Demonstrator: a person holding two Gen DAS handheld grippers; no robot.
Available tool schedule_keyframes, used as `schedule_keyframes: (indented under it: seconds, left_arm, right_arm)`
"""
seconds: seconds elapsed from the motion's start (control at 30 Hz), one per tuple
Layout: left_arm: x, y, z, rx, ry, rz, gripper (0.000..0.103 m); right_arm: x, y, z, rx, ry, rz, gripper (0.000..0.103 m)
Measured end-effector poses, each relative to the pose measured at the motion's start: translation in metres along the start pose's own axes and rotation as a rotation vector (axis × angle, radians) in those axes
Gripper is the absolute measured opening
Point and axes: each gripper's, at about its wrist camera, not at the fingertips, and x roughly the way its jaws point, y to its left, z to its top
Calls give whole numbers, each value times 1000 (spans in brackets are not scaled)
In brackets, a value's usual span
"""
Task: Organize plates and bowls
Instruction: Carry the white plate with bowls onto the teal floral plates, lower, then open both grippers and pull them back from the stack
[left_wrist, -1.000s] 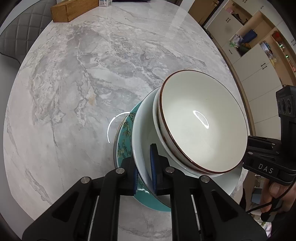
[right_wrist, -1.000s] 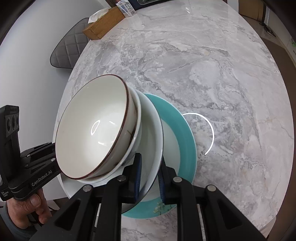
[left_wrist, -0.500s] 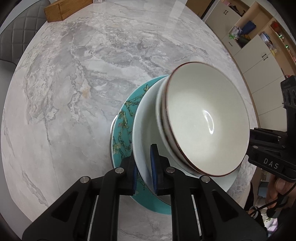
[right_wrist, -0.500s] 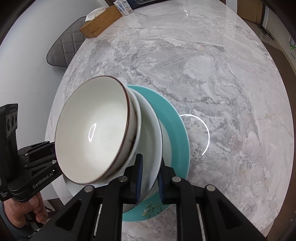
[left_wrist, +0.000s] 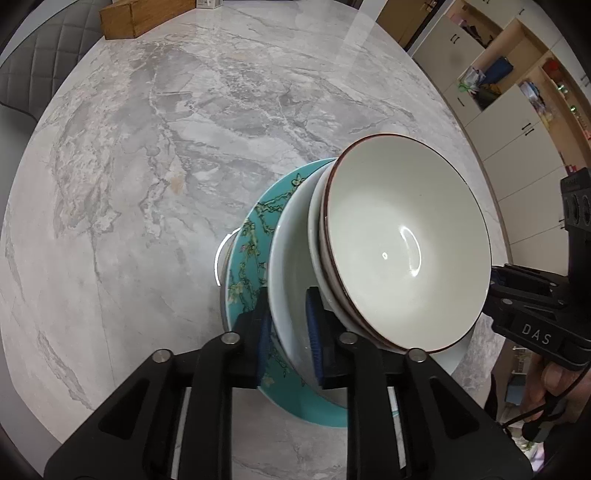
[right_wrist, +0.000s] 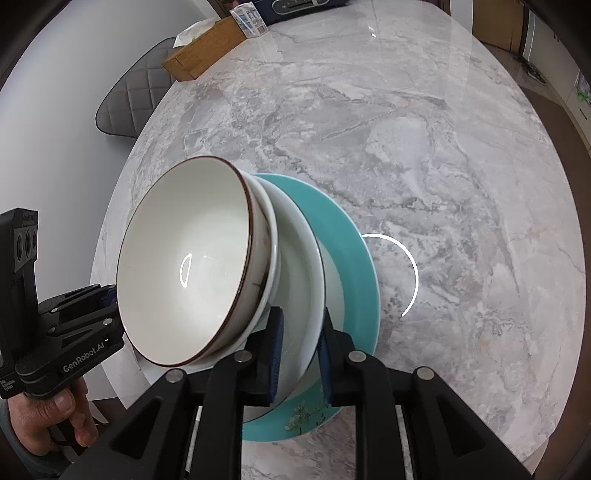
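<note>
A stack of dishes is held between both grippers above the marble table (left_wrist: 184, 155). A brown-rimmed white bowl (left_wrist: 402, 251) sits on top of a second white bowl (left_wrist: 316, 240), inside a large white bowl (left_wrist: 286, 258), over a teal flowered plate (left_wrist: 247, 258). My left gripper (left_wrist: 288, 328) is shut on the rim of the large white bowl. My right gripper (right_wrist: 299, 347) is shut on the opposite rim of the same bowl (right_wrist: 306, 273), with the teal plate (right_wrist: 354, 258) beyond it. The stack looks tilted in both views.
A wooden tissue box (right_wrist: 203, 55) and a small carton (right_wrist: 247, 18) stand at the table's far edge. A grey quilted chair (right_wrist: 129, 99) is beside the table. Cupboards and open shelves (left_wrist: 517, 92) line the wall to the right.
The stack has moved with both grippers farther in over the table. The grip on the rim is unchanged.
</note>
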Motion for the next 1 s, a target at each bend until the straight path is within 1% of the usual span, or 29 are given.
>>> schedule_keyframes:
  seconds: [0.07, 0.13, 0.17, 0.2, 0.23, 0.27, 0.3, 0.33, 0.37, 0.4, 0.53, 0.6, 0.7, 0.77, 0.87, 0.93, 1.0]
  left_arm:
    - [-2, 3, -3, -11, -1, 3, 37]
    - [-7, 6, -7, -20, -12, -19, 39]
    - [-10, 6, -9, -18, -17, -16, 47]
    - [-12, 6, -11, -15, -19, 6, 55]
    - [-16, 7, -13, -15, -23, 20, 69]
    - [-20, 10, -15, -22, -26, 14, 73]
    - [-24, 12, -17, -29, -34, 8, 73]
    - [-32, 14, -19, -38, -51, 0, 79]
    - [-38, 16, -21, -41, -65, -7, 97]
    - [-45, 17, -23, -42, -76, -8, 103]
    - [-73, 17, -28, -43, -124, -19, 103]
    - [-85, 15, -32, -39, -139, 11, 103]
    - [-104, 9, -42, -50, -186, 21, 103]
    - [-115, 3, -49, -49, -207, 52, 103]
    - [-135, -4, -60, -57, -260, 90, 103]
    - [-149, -6, -67, -88, -295, 133, 103]
    - [-163, -8, -74, -134, -328, 192, 102]
  right_arm:
    - [-4, -1, -1, 5, -11, -13, 28]
    - [-9, -5, -3, 14, -15, -30, 46]
    - [-11, -7, -4, 21, -19, -37, 50]
    - [-16, -9, -6, 31, -28, -39, 57]
    - [-20, -11, -8, 38, -39, -53, 62]
    - [-25, -12, -10, 44, -49, -66, 64]
    - [-30, -14, -12, 50, -60, -71, 71]
    - [-34, -15, -14, 57, -73, -73, 81]
    - [-42, -15, -17, 66, -94, -81, 85]
    - [-48, -15, -19, 68, -110, -92, 86]
    - [-75, -9, -32, 76, -166, -147, 86]
    - [-91, -3, -40, 84, -201, -153, 86]
    - [-112, 11, -51, 71, -258, -152, 90]
    - [-122, 20, -56, 52, -288, -148, 92]
    - [-133, 32, -60, 22, -319, -145, 93]
    - [-140, 34, -61, 6, -333, -147, 93]
    - [-147, 35, -64, -7, -346, -150, 93]
